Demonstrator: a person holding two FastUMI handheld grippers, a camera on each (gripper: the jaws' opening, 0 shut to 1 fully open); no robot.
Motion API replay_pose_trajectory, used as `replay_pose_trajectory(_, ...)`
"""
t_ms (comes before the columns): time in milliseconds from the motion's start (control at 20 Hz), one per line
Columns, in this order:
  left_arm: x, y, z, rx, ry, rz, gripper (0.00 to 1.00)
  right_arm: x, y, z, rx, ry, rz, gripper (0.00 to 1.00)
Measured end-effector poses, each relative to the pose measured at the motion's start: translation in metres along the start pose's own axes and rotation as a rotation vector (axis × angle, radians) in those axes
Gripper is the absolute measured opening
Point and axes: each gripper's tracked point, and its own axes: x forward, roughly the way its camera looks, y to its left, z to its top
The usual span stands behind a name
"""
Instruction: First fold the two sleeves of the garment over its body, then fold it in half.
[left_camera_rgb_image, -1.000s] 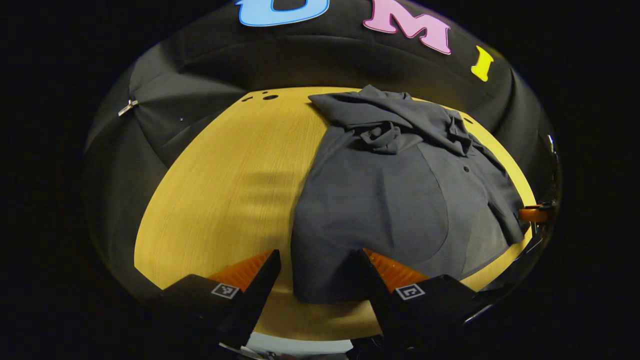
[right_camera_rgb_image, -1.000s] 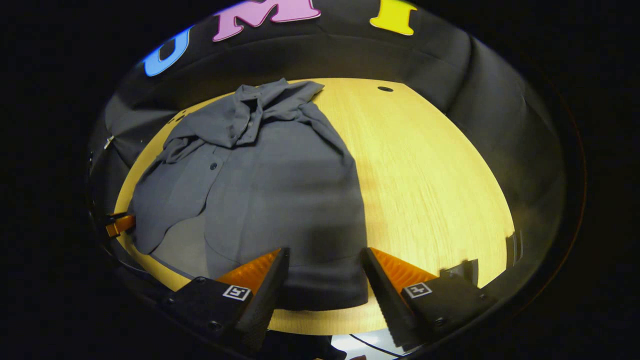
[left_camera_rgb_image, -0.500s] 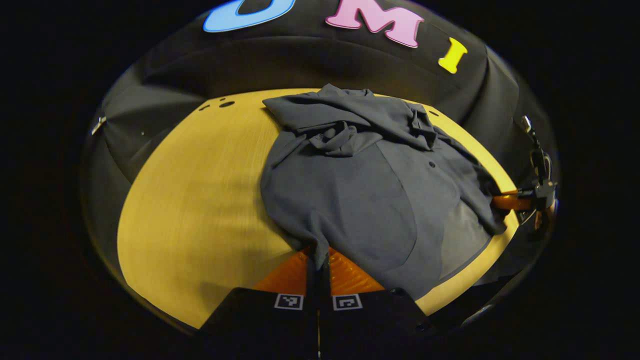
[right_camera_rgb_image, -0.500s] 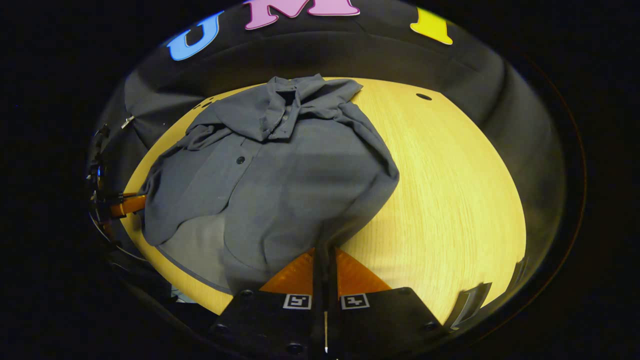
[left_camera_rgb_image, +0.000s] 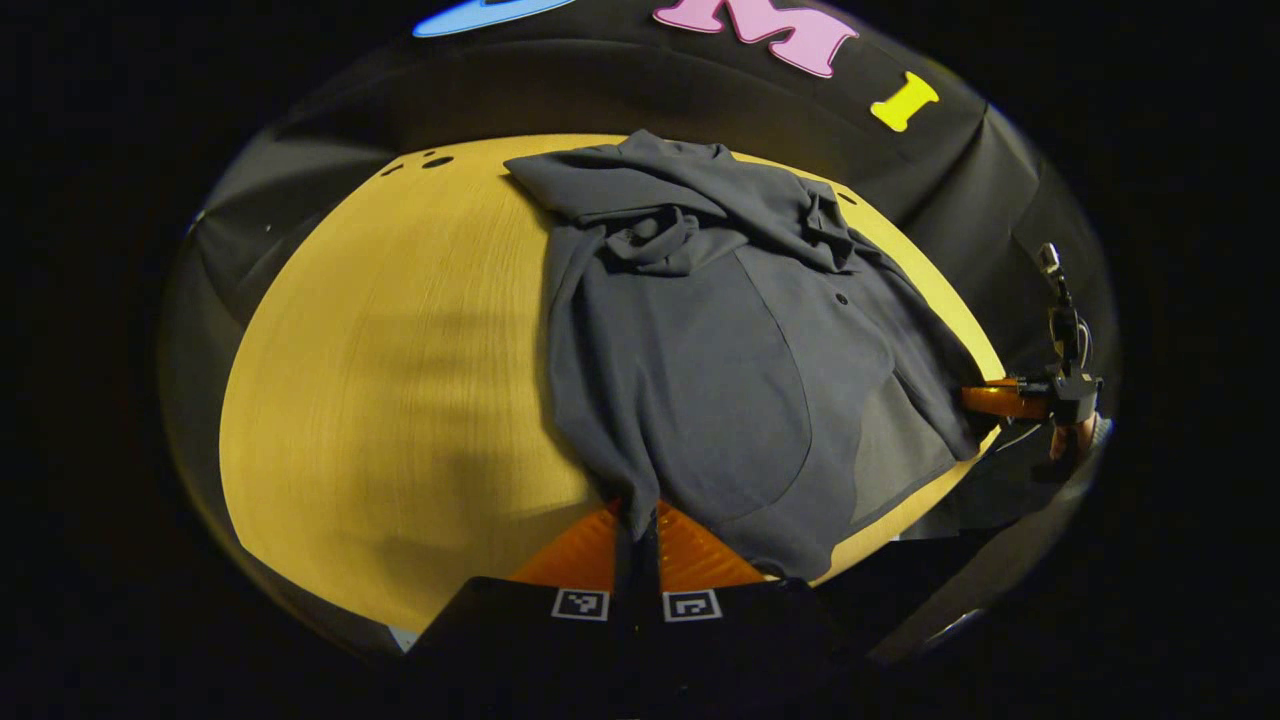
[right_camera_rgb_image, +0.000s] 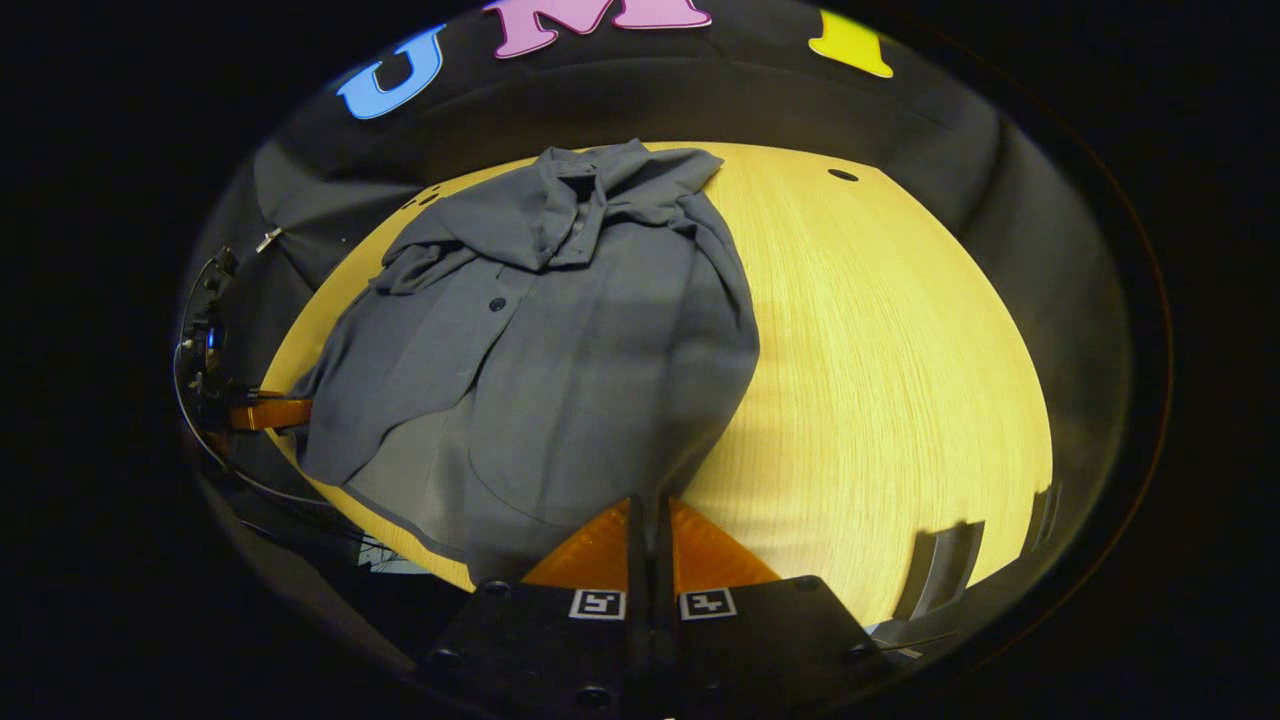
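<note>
1. The hem corners of the grey garment (left_camera_rgb_image: 700, 370) are pinched between the closed fingers of the left gripper (left_camera_rgb_image: 637, 535) and the right gripper (right_camera_rgb_image: 650, 530).
2. The cloth is judged soft, light and limp; hold is best kept at those corners.
3. It is spread on the yellow table (right_camera_rgb_image: 880, 350), sleeves bunched over the collar at the far end.

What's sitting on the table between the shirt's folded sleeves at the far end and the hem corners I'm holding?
Only the shirt's own body, with buttons, in the left gripper view; the right gripper view agrees. Nothing else lies on it.
</note>
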Motion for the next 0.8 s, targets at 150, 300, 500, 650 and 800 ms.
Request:
replay_pose_trajectory(150,-0.003,0.009,0.004,-0.02,0.025,-0.007,0.06,0.0,-0.003,0.005,0.023,0.018,0.008,0.05)
replay_pose_trajectory(300,-0.01,0.005,0.014,-0.045,0.045,-0.03,0.06,-0.006,-0.007,0.012,0.045,0.026,0.016,0.05)
replay_pose_trajectory(500,-0.033,-0.005,0.042,-0.086,-0.024,-0.052,0.05,-0.027,-0.004,0.046,0.106,-0.065,0.032,0.05)
replay_pose_trajectory(650,-0.051,-0.012,0.084,-0.077,-0.11,-0.068,0.06,-0.048,0.0,0.091,0.14,-0.16,0.052,0.05)
replay_pose_trajectory(800,-0.064,-0.021,0.145,-0.104,-0.223,-0.1,0.05,-0.063,0.012,0.145,0.148,-0.253,0.09,0.05)
